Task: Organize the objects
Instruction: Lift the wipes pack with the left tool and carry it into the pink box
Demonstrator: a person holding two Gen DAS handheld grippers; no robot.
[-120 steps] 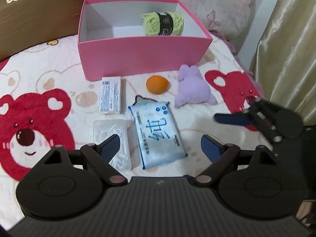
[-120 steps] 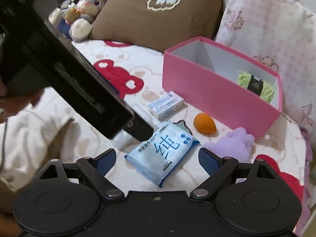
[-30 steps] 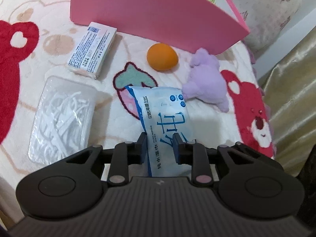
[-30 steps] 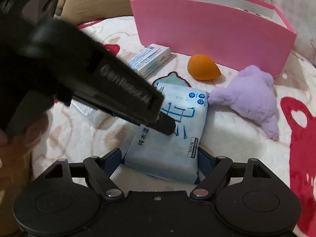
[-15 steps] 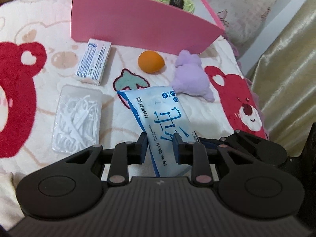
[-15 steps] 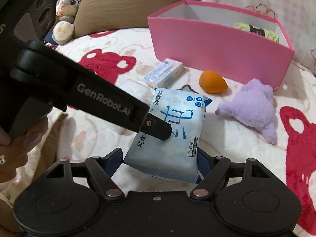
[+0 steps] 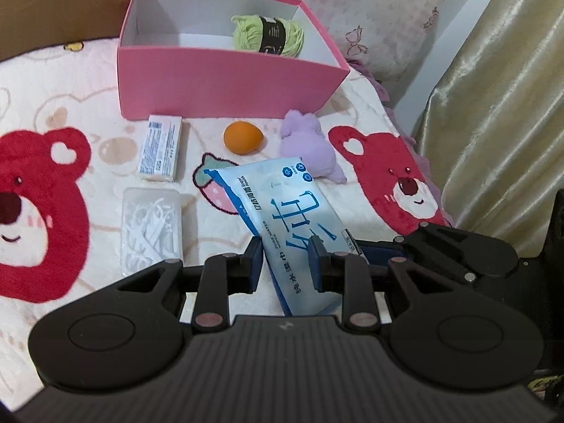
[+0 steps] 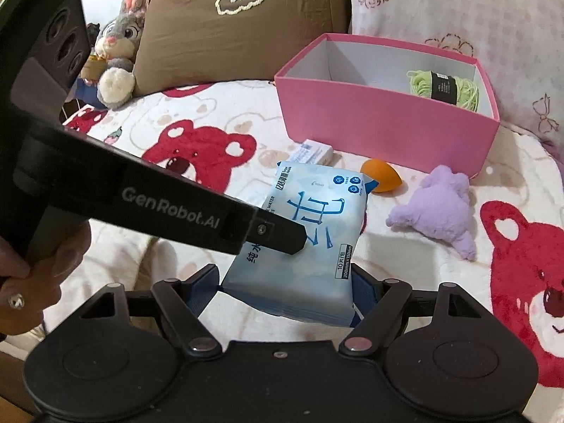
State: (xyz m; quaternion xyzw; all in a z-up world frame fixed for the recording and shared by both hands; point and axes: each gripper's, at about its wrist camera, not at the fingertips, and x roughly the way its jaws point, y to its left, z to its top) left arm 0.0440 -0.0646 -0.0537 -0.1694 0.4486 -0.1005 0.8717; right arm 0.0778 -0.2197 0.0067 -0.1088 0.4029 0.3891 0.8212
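Hanging clamped between both tongs (image 7: 284, 264) (image 8: 285, 290): the wipes pack (image 8: 310, 232).

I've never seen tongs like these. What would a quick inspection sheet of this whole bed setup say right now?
Surface: bear-print blanket on a bed.
Job's things: wet wipes pack held up off the blanket; pink box open, green yarn inside; small white carton, orange sponge, purple plush and clear floss-pick case lie on the blanket in front of the box.
Clutter: grey bunny toy by the brown pillow.
Tongs: left tongs pinch the pack across its thickness; right tongs grip it across its width.
Cables: nothing seen.
Surroundings: floral pillow, gold curtain, a hand on the left handle.
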